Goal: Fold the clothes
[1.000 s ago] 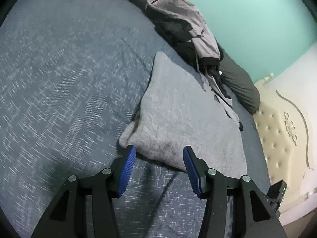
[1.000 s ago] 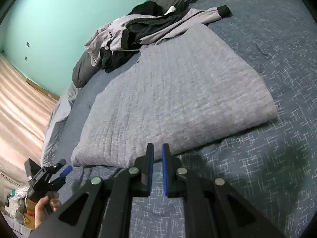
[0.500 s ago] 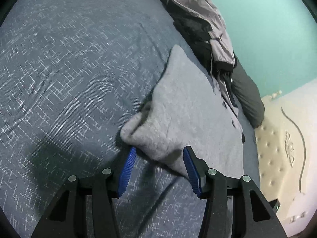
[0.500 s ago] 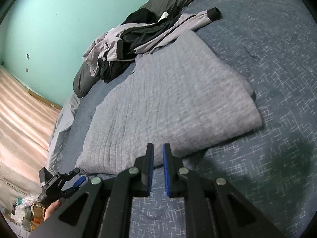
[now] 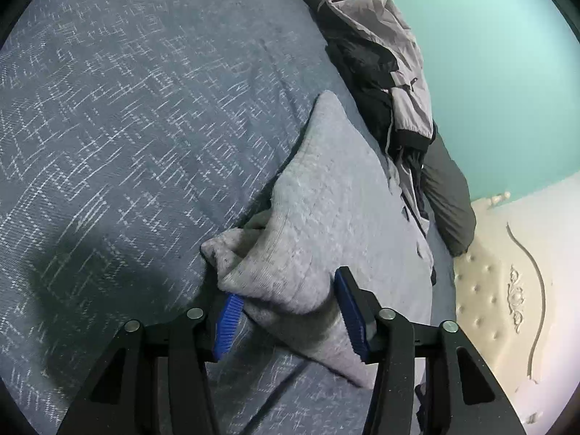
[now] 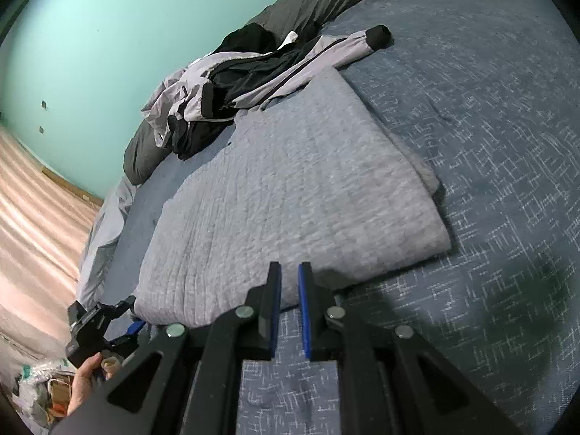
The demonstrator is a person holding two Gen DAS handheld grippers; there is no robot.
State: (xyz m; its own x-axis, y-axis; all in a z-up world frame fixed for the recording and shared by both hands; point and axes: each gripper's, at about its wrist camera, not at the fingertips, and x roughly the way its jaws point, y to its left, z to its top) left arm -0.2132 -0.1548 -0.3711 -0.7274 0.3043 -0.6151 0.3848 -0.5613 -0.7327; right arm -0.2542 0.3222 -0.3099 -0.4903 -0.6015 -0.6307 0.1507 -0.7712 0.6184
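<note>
Left gripper [image 5: 290, 320] stands spread around the near corner of the grey knit garment [image 5: 326, 217], pads not yet pinching, while the right gripper [image 6: 289, 311] sits pressed together, empty, just short of its front hem. Soft, floppy, light stuff, I'd say, lying folded flat on the blue bedspread [image 6: 507, 145]: corners are the place to grab. Beyond lies a crumpled jacket [image 6: 253, 79].

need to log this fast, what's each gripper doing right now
left gripper: open, a corner of the folded grey knitted garment between its pads, not clamped
right gripper: shut, empty
</note>
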